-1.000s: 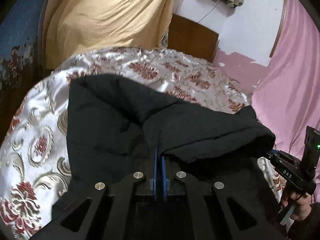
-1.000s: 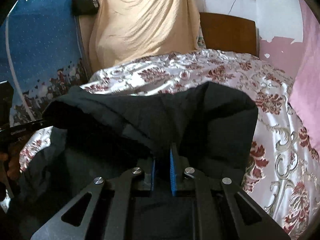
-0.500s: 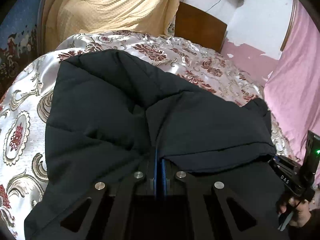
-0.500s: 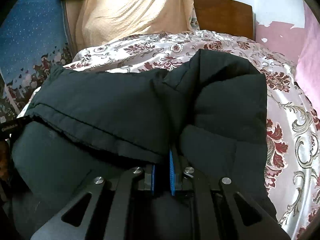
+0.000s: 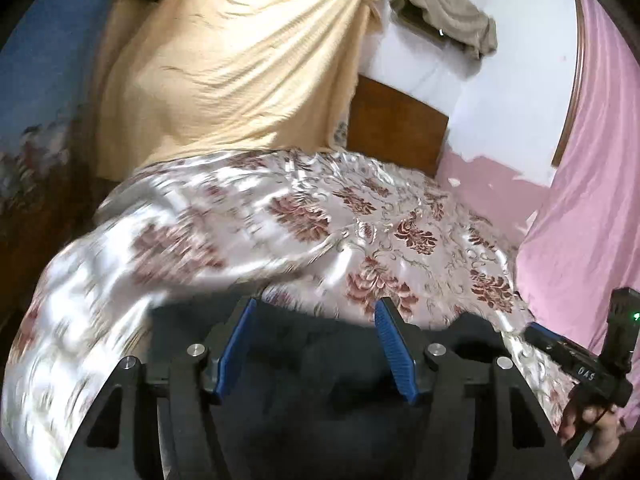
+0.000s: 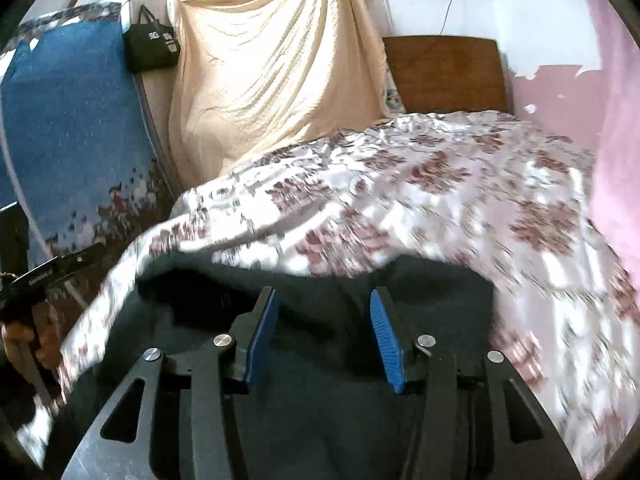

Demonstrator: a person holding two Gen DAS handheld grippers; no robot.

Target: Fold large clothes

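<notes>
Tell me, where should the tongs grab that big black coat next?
Probably its far edge, where the coat meets the flowery bedspread. That edge humps up a little, giving the blue pads something to pinch. Come from the near side, over the coat, tilted down. Both the right tongs and the left tongs are opening, with nothing pinched.

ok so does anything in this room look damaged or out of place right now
Yes. The wall beside the wooden headboard has pink paint peeling off in ragged patches that leave white showing. A beige cloth is also bunched untidily over something mounted high on the wall. The dark jacket on the bed looks undamaged.
</notes>
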